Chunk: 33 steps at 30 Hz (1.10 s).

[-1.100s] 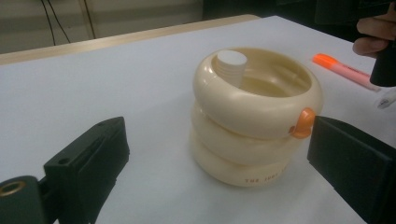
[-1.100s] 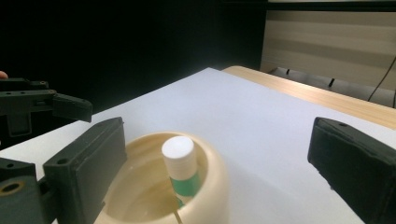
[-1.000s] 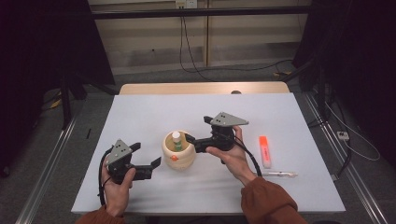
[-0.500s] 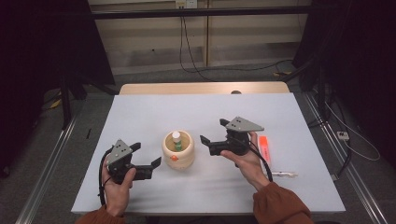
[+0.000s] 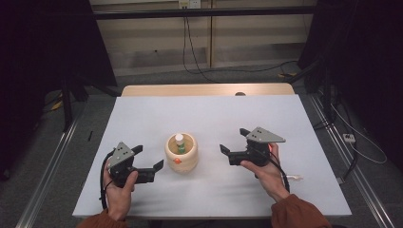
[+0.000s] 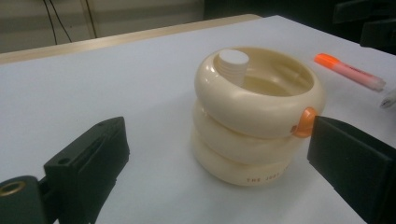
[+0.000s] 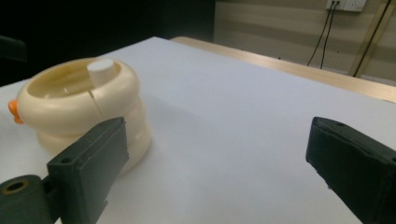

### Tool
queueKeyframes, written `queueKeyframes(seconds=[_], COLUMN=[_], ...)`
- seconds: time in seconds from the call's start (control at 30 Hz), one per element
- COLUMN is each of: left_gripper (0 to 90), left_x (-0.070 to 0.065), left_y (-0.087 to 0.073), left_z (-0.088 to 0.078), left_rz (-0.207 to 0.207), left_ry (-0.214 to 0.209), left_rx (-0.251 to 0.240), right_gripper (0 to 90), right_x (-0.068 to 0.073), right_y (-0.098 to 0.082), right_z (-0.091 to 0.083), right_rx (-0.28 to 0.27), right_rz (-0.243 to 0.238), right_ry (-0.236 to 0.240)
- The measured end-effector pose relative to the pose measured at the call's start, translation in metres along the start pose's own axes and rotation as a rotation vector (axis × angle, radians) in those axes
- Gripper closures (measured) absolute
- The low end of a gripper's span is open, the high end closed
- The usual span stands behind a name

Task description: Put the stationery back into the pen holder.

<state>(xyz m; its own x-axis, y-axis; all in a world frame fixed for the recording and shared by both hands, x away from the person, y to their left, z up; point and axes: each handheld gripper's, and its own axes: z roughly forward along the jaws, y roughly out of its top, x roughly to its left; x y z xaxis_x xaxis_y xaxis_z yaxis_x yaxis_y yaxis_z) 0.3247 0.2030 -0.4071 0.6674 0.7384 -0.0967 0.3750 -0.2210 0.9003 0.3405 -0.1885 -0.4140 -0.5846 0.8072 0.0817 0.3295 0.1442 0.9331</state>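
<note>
The right gripper (image 5: 235, 144) has drawn back from the cream ringed holder (image 5: 181, 152) since a second ago and now sits well to its right, jaws spread and empty. The left gripper (image 5: 149, 158) waits just left of the holder, also released. The holder stands upright near the table's (image 5: 214, 114) middle, a white-capped stick (image 5: 179, 142) rising vertically inside (orange knob toward the person).

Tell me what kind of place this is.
Probably a lab recording station: a white table fenced by dark curtains, cables hanging down the back wall, and a cream holder staged between two handheld grippers.
</note>
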Motion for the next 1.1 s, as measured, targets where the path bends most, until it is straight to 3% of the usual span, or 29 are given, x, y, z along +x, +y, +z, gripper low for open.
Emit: queueKeyframes(seconds=[0.17,0.33,0.4,0.6,0.67,0.87,1.0,1.1], left_gripper=[5.0,5.2,5.5,5.5,5.5,5.5,5.4,5.4], left_x=[0.0,0.0,0.0,0.0,-0.001,0.0,0.0,0.0], left_y=[0.0,0.0,0.0,0.0,0.0,0.0,0.0,0.0], left_z=[0.0,0.001,0.001,0.001,0.001,0.001,0.001,0.002], left_rz=[-0.004,0.0,0.001,0.0,-0.001,0.0,0.002,0.0], left_ry=[0.0,-0.002,-0.002,-0.003,-0.003,-0.002,-0.002,-0.002], left_rx=[0.006,0.006,0.005,0.002,0.007,0.005,0.008,0.008], right_gripper=[6.8,7.3,8.2,9.4,9.4,9.5,12.0,12.3], right_x=[-0.007,-0.023,-0.033,-0.05,-0.06,-0.079,-0.084,-0.089], right_y=[-0.003,-0.003,-0.006,-0.01,-0.01,-0.014,-0.011,-0.011], right_z=[-0.01,-0.026,-0.036,-0.05,-0.056,-0.055,-0.055,-0.051], right_rx=[0.02,0.038,0.073,0.1,0.123,0.206,0.246,0.302], right_rz=[-0.004,0.028,0.052,0.073,0.109,0.158,0.17,0.192], right_ry=[-0.039,-0.089,-0.123,-0.17,-0.199,-0.213,-0.248,-0.248])
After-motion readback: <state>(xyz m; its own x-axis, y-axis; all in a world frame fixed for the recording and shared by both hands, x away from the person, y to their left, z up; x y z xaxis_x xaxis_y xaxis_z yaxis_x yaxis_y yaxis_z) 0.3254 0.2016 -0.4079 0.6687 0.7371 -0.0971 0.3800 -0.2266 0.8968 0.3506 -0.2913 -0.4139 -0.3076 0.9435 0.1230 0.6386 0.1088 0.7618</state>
